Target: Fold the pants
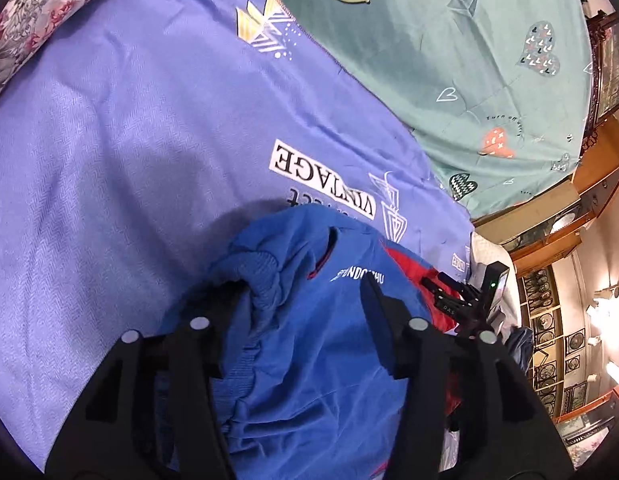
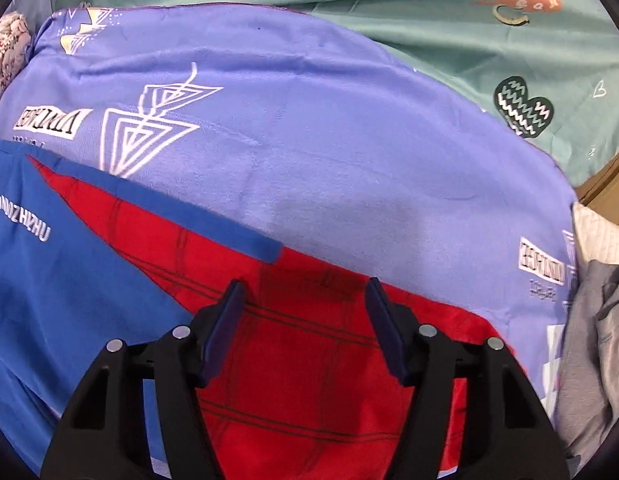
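pants (image 2: pixel 89 280) on "VINTAGE" sheet (image 1: pixel 109 160) | heart-print sheet (image 1: pixel 449 60) behind it | floral pillow (image 1: pixel 33 12) far left | grey garment (image 2: pixel 597 340) right of pants

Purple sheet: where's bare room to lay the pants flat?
Free: purple sheet between the floral fabric and the pants; also the stretch between the pants and the teal sheet. Crowded: right edge, where grey clothing is piled.
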The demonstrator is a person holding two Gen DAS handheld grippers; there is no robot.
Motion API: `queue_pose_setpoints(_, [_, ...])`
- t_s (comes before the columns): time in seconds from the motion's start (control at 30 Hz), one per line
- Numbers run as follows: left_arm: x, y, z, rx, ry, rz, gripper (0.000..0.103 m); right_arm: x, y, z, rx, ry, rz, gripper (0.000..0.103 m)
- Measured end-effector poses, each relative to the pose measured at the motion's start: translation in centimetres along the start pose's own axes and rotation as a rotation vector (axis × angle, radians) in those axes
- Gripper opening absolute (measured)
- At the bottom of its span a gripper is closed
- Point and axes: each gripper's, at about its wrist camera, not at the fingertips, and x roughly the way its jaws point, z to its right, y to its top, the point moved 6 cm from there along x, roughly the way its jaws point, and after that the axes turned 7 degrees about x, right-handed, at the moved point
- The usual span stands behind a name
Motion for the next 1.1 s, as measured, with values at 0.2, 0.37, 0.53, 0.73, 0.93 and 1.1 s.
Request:
queue_pose_setpoints(0.2, [1.7, -0.6, -0.6, 0.019, 0.039, -0.031, 0.062, 0.5, 0.4, -1.1, -0.029, 0.004, 0.009, 0.047])
queue_pose_setpoints(0.37, [2.1, -0.9, -1.0, 0.031, 0.102, -0.033, 0.05, 0.8, 0.9, -1.2, -0.02, 0.031, -0.004, 0.006])
queue_pose_setpoints(0.53, [0.8, -0.4, -1.0, 0.1, 0.27, -0.001, 0.007, -1.1, 1.9, -0.6, 0.018, 0.037, 0.053, 0.0])
queue_pose_setpoints(0.73, [-1.1, 2.2, -1.4, 0.071, 0.305, 0.059, 0.007, -2.7, 5.3, 1.1, 0.103, 0.044, 0.121, 0.0])
queue_pose_setpoints(0.93, [1.3, 2.7, -4.3, 0.019, 0.431, 0.021, 0.008, -0.4, 3.9, 0.2, 0.094, 0.067, 0.023, 0.03])
queue_pose_setpoints(1.1, [2.5, 2.2, -6.3, -0.031, 0.443, -0.007, 0.012, -0.3, 2.0, 0.9, -0.029, -0.004, 0.019, 0.056])
